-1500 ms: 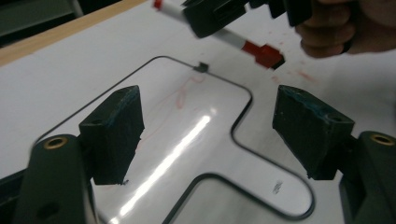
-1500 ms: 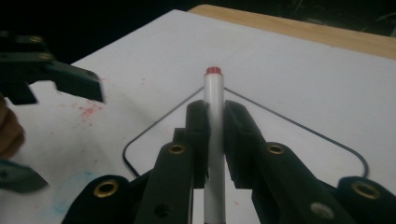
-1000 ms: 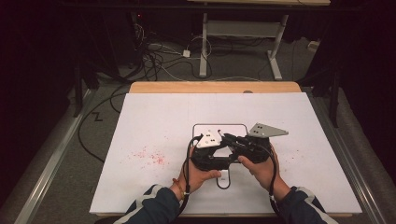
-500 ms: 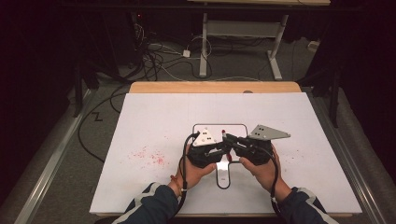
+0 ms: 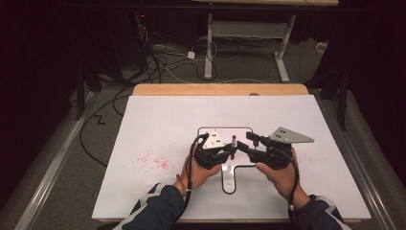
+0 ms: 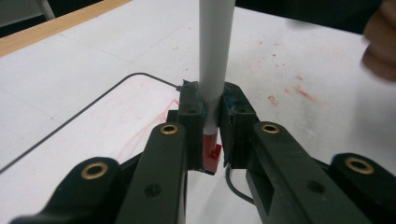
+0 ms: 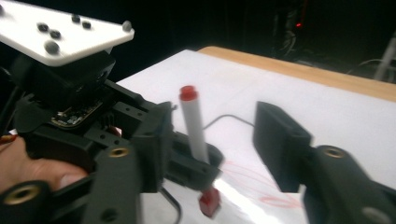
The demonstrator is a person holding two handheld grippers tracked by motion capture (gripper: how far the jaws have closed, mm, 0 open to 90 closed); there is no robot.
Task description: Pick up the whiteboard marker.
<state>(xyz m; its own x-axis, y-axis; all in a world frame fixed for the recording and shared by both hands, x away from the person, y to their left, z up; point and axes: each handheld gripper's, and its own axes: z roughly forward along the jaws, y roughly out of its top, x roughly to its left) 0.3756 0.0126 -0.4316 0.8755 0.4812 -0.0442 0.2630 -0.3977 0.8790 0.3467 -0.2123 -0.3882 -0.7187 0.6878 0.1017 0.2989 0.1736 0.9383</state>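
Left hand-held gripper is pinching a red-tipped marker low on its barrel, w/ the marker upright and its red end down by the white board on the table. Right hand-held gripper has its jaws spread wide either side of the marker, not touching it. Faint red strokes lie on the board just under the marker; red specks sit well to the marker's left. Black outline drawn on the board runs behind the marker. Judging by this: pick-up is done, some red marks are down; prob. left to do is more drawing or a handover to the right gripper, can't tell which.
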